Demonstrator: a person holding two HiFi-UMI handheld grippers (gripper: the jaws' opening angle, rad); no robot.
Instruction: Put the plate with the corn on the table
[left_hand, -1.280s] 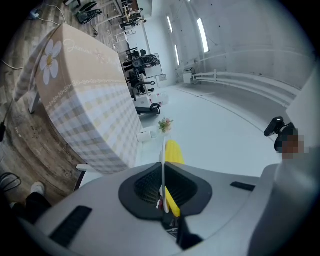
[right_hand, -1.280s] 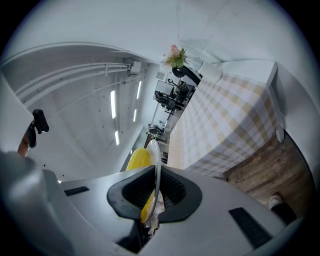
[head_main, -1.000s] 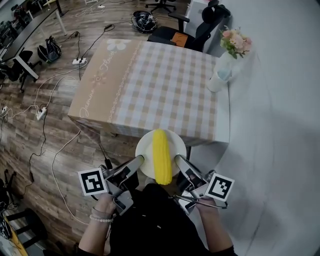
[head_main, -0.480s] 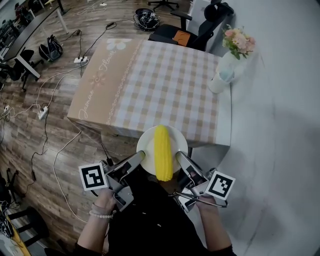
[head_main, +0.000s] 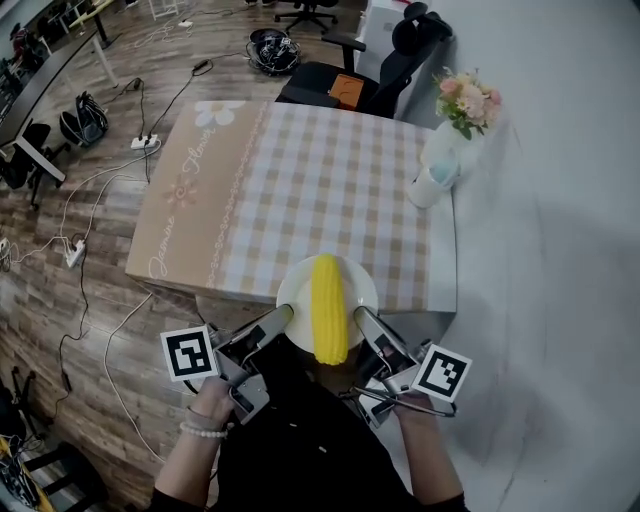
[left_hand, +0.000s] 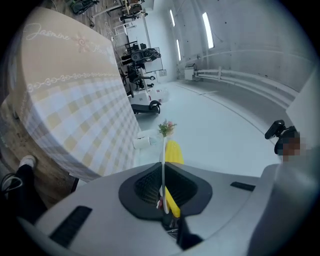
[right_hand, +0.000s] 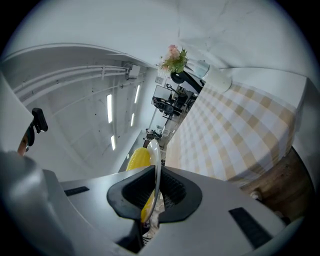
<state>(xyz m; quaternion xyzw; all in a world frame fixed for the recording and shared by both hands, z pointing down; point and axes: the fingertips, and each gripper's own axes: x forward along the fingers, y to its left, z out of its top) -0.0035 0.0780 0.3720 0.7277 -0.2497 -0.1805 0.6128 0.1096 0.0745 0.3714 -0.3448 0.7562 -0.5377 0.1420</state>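
A white plate (head_main: 295, 295) carries a yellow corn cob (head_main: 328, 308) lying lengthwise, held in the air over the near edge of the checked table (head_main: 330, 190). My left gripper (head_main: 283, 317) is shut on the plate's left rim and my right gripper (head_main: 361, 316) is shut on its right rim. In the left gripper view the plate's rim (left_hand: 163, 170) shows edge-on between the jaws, with the corn (left_hand: 173, 152) beyond it. The right gripper view shows the same rim (right_hand: 155, 170) clamped edge-on, the corn (right_hand: 138, 159) on its left.
A white vase with pink flowers (head_main: 442, 150) stands at the table's far right corner by the white wall. Black office chairs (head_main: 395, 55) sit beyond the far edge. Cables and power strips (head_main: 140, 142) lie on the wooden floor to the left.
The plate with the corn has moved forward, from short of the table's near edge to over it. Both grippers keep their hold on the rims.
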